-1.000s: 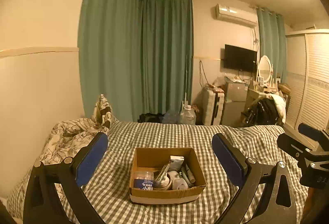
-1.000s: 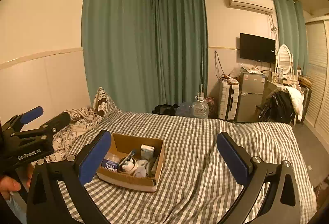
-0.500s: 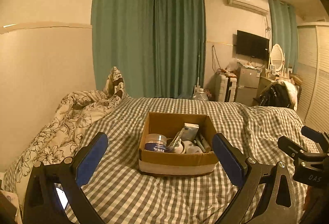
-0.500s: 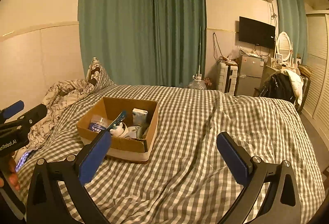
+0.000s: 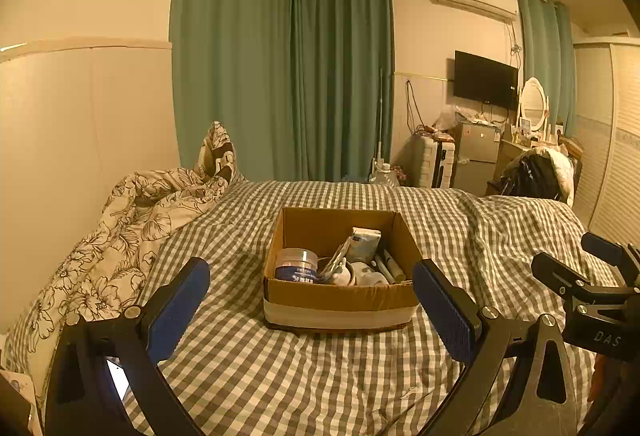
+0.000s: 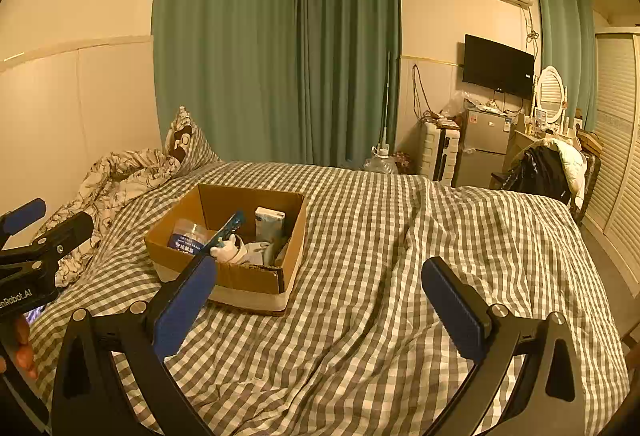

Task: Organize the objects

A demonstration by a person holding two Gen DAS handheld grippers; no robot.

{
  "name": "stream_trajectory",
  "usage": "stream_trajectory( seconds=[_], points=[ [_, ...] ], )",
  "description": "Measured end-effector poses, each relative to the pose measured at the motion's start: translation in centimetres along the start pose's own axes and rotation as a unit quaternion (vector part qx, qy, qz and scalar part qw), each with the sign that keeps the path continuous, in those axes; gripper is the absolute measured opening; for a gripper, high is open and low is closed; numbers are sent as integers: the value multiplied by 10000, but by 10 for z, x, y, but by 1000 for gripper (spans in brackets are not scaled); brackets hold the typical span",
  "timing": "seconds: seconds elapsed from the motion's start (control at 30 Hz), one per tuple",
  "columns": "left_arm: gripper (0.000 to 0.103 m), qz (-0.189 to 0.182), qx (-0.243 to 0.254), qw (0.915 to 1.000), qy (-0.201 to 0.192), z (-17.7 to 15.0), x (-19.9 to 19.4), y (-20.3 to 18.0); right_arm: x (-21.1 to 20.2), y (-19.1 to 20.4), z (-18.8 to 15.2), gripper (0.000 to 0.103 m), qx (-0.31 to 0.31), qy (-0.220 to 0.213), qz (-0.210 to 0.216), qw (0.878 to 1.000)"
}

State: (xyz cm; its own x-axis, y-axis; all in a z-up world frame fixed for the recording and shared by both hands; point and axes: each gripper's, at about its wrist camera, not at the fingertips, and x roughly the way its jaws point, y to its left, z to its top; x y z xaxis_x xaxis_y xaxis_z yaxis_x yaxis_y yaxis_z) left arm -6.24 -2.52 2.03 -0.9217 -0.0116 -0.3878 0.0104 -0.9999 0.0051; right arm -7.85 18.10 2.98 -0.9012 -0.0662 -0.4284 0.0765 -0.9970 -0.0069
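You have the bed (image 5: 360,376) in front of you, covered in a checked sheet, with a flowered quilt (image 5: 120,236) bunched along its left side by the wall. The box (image 5: 340,300) sits open on the sheet near the middle, straight ahead of your left gripper (image 5: 312,300) and ahead and to the left of your right gripper (image 6: 320,296). Your left gripper is spread wide with nothing between its pads, and the box shows in the gap between them. Your right gripper is spread just as wide and holds nothing, over bare sheet to the right of the box. Inside the box, a jar (image 5: 296,266) with a blue label stands at the front left, a carton (image 5: 366,242) leans toward the back right, and a blue strip (image 6: 226,228) lies slanted across the middle. Smaller items crowd the front right; you cannot tell them apart.
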Motion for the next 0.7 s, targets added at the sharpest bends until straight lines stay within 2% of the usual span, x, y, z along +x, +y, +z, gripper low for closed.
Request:
stream_trajectory(
  seconds=[0.7],
  points=[
    [103, 6, 37, 9999, 106, -6, 4, 1, 1, 5, -6, 103, -60, 54, 28, 10000]
  ],
)
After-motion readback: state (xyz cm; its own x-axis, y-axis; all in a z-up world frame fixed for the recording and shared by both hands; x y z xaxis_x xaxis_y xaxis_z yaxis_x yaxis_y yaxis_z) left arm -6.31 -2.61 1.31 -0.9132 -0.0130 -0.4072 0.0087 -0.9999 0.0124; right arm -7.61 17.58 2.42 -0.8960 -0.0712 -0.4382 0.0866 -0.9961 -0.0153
